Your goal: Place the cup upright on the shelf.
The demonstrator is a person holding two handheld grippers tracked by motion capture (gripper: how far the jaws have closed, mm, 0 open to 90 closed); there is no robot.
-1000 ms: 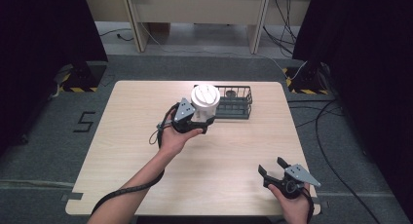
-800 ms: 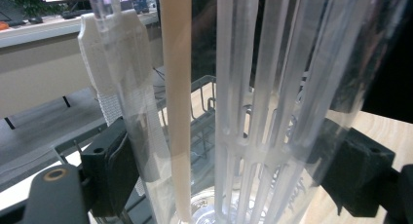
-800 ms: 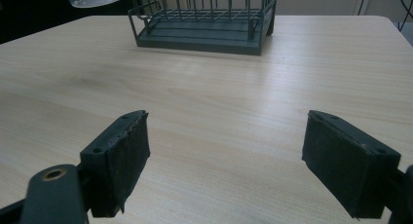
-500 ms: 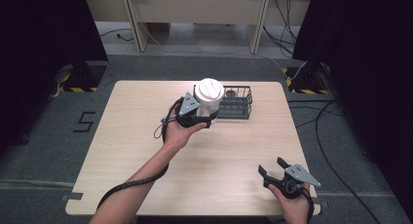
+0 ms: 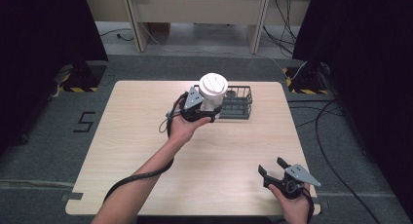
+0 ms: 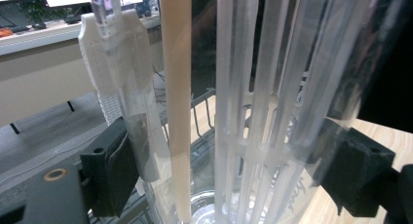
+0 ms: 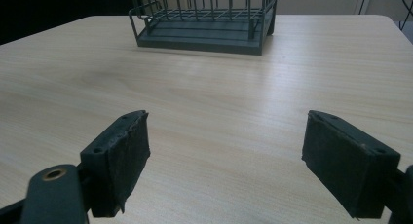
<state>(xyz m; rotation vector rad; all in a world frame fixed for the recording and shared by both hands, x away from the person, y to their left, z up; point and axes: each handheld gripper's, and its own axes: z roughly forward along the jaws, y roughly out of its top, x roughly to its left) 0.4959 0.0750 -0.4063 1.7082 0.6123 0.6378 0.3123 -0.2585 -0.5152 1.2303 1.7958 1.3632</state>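
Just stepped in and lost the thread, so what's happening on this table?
A person works with two handheld tools. The left claw is shut on a clear tumbler with a white lid, held up beside the left end of the dark wire basket at the table's far side. The right claw rests open and empty near the front right corner, pointing toward the basket.
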